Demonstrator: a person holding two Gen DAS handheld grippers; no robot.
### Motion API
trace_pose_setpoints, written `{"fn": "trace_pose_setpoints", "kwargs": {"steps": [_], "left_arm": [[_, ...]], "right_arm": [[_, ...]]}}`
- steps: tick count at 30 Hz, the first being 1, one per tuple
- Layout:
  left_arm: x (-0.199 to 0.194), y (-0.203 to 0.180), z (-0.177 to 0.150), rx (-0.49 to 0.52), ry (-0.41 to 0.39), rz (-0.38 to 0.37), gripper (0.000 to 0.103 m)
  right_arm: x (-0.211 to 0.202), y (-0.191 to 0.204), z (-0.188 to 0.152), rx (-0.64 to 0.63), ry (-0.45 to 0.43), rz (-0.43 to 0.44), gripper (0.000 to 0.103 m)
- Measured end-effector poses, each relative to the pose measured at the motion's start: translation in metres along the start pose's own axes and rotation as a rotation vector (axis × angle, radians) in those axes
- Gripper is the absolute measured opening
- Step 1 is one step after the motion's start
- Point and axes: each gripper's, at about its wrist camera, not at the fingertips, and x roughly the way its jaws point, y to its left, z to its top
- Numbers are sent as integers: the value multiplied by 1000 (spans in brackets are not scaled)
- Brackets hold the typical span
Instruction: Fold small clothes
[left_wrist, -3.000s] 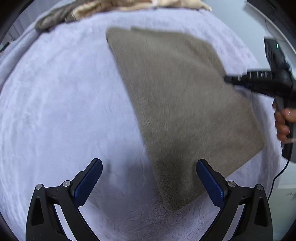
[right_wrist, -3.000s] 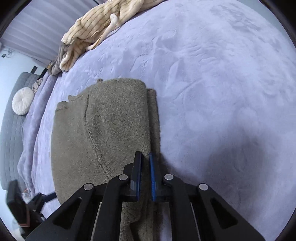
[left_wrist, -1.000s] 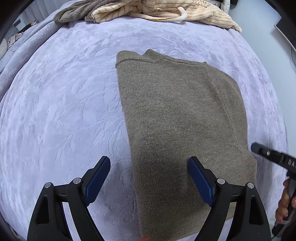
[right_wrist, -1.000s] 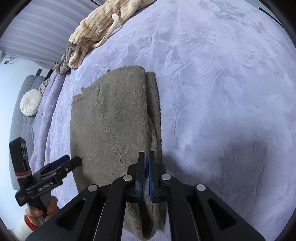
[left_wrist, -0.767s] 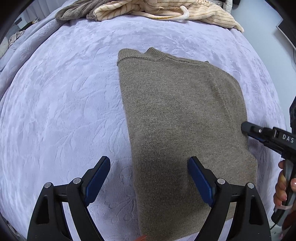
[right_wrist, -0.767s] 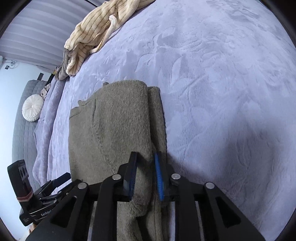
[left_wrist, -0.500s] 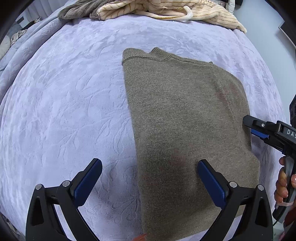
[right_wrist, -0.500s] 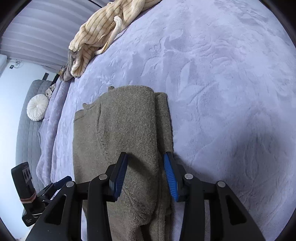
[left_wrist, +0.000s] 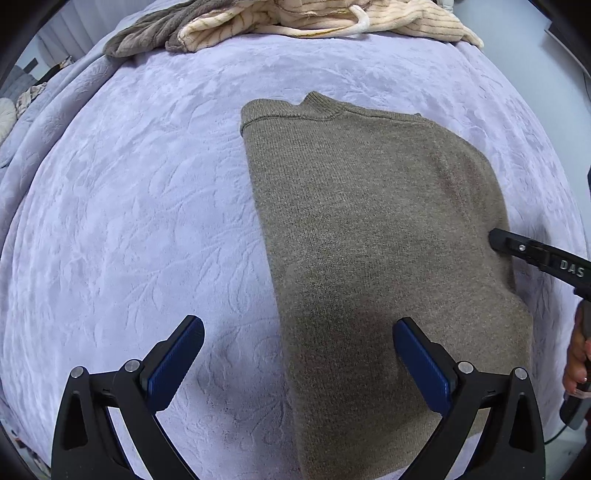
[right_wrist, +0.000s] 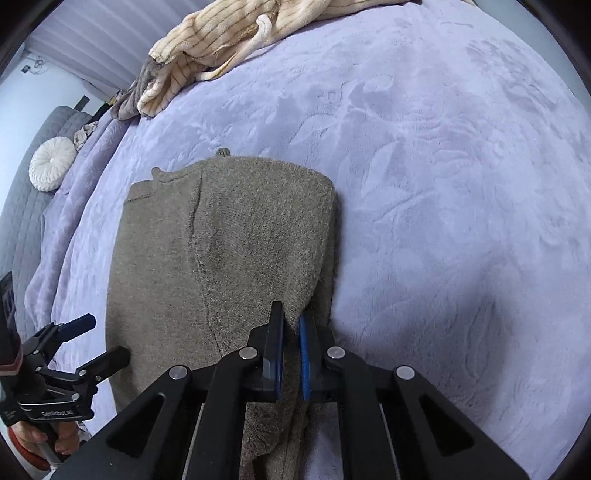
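An olive-brown knit sweater (left_wrist: 373, 236) lies folded lengthwise on a lavender bedspread (left_wrist: 140, 221); it also shows in the right wrist view (right_wrist: 229, 266). My left gripper (left_wrist: 295, 354) is open, hovering over the sweater's near left edge, one finger over the bedspread and one over the knit. My right gripper (right_wrist: 291, 350) is shut on the sweater's right folded edge, knit pinched between its blue pads. The right gripper shows in the left wrist view (left_wrist: 502, 240) at the sweater's right side. The left gripper shows in the right wrist view (right_wrist: 92, 343), open.
A heap of cream striped and grey-brown clothes (left_wrist: 295, 18) lies at the far edge of the bed, also in the right wrist view (right_wrist: 221, 48). A grey sofa with a round white cushion (right_wrist: 51, 162) stands beyond the bed's left side.
My right gripper opened around the sweater's right folded edge, then closed on it. My left gripper stayed open and moved slightly nearer the sweater's near edge.
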Motion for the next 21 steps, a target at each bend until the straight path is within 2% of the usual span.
{"fn": "trace_pose_setpoints", "kwargs": {"steps": [6,14,16,21], "left_arm": [[2,1,2,-17,11,-11,103],[7,9,4,-26,15,-23,103],[8,8,3,-29,17,-25,103],[10,8,2,-29,17,-24,103]], "right_arm": [[0,-2,-1,14,1,15,9],[-13,-20,-9,114,3,72,11],[-17,-20,-11,111,2,68,16],[-29,-24,-17,121,-2,58,16]]}}
